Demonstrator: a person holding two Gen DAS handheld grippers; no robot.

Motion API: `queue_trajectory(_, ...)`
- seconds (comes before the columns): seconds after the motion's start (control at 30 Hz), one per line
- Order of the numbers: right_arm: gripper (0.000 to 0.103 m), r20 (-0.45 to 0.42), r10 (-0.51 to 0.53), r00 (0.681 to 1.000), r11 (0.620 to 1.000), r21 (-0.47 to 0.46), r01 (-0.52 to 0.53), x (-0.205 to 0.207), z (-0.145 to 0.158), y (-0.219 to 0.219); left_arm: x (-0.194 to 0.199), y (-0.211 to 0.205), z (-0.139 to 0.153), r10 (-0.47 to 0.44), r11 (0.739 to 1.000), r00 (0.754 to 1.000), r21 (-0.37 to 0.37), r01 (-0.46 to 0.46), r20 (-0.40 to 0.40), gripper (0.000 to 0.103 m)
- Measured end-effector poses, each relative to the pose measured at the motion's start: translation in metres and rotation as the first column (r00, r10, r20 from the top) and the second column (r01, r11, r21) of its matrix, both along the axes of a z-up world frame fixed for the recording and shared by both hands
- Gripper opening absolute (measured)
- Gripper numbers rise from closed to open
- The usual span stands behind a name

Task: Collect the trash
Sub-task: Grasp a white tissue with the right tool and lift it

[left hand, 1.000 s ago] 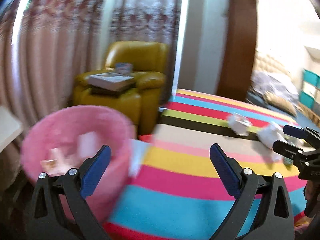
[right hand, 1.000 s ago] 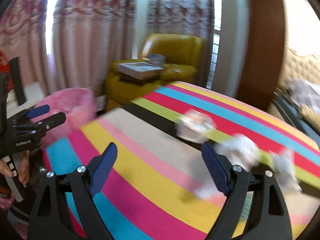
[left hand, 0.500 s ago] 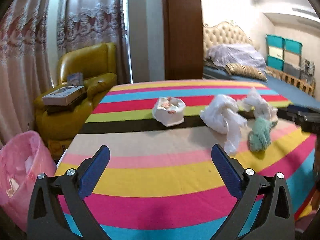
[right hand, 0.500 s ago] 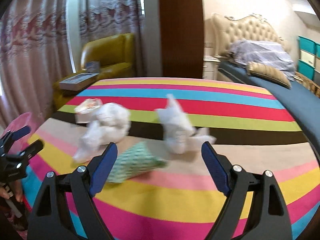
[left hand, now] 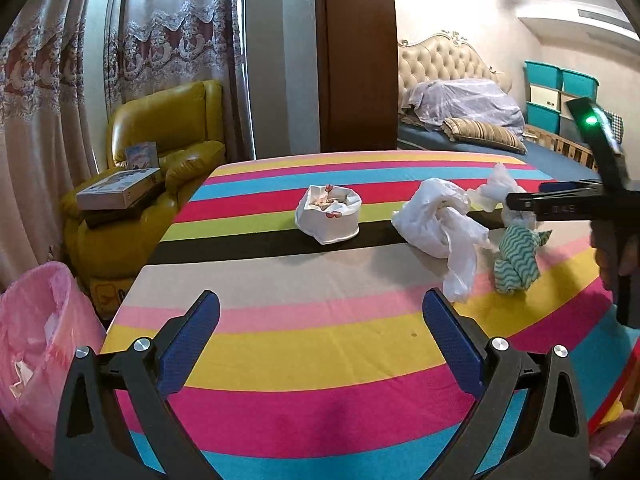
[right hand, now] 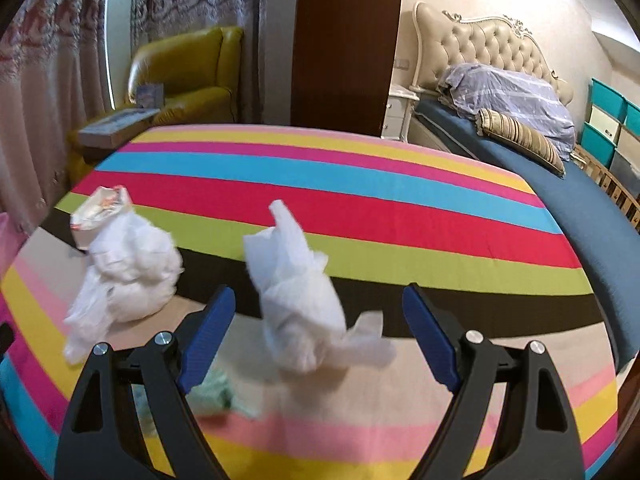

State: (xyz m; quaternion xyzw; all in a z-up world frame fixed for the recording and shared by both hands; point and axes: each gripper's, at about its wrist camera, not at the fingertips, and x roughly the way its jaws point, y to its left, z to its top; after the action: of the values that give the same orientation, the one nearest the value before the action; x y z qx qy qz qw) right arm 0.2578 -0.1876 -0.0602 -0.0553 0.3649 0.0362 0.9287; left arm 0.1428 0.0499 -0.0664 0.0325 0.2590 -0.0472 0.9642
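Note:
Trash lies on the striped cloth (left hand: 320, 336): a white paper bowl of scraps (left hand: 328, 216), a crumpled white plastic bag (left hand: 440, 224), a white tissue wad (left hand: 496, 188) and a green wavy rag (left hand: 516, 256). My left gripper (left hand: 320, 304) hangs open over the near stripes, well short of them. My right gripper (right hand: 318, 296) is open, with the tissue wad (right hand: 300, 304) standing between its fingers, which do not press on it. The plastic bag (right hand: 128, 272) and the bowl (right hand: 100, 208) lie to its left. The rag (right hand: 212, 392) shows blurred under its left finger. The right gripper (left hand: 524, 195) also enters the left wrist view at the right.
A pink-lined bin (left hand: 40, 352) stands off the near left corner of the surface. Beyond it is a yellow armchair (left hand: 160, 152) with a flat box (left hand: 116, 192) on its arm. A bed (right hand: 520, 148) lies at the back right, and a hand (left hand: 616, 256) holds the right gripper.
Both views swung from the pink bin to the trash on the cloth. The right gripper then moved forward until the tissue wad stood between its fingers. The left kept still lately.

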Motion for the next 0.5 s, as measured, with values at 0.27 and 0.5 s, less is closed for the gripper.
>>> queue_trajectory(0.27,0.038,-0.088,0.028,0.996,1.000,0.007,-0.028,0.011,-0.016,0.004,-0.001,0.003,0.002,0.001,1.000,1.000,-0.009,-0.001,0.006,0.095)
queue_trajectory(0.5,0.032,0.044,0.024,0.999,1.000,0.001,-0.024,-0.033,0.002,-0.008,0.000,0.003,0.002,0.005,1.000,1.000,-0.004,-0.005,0.003,0.095)
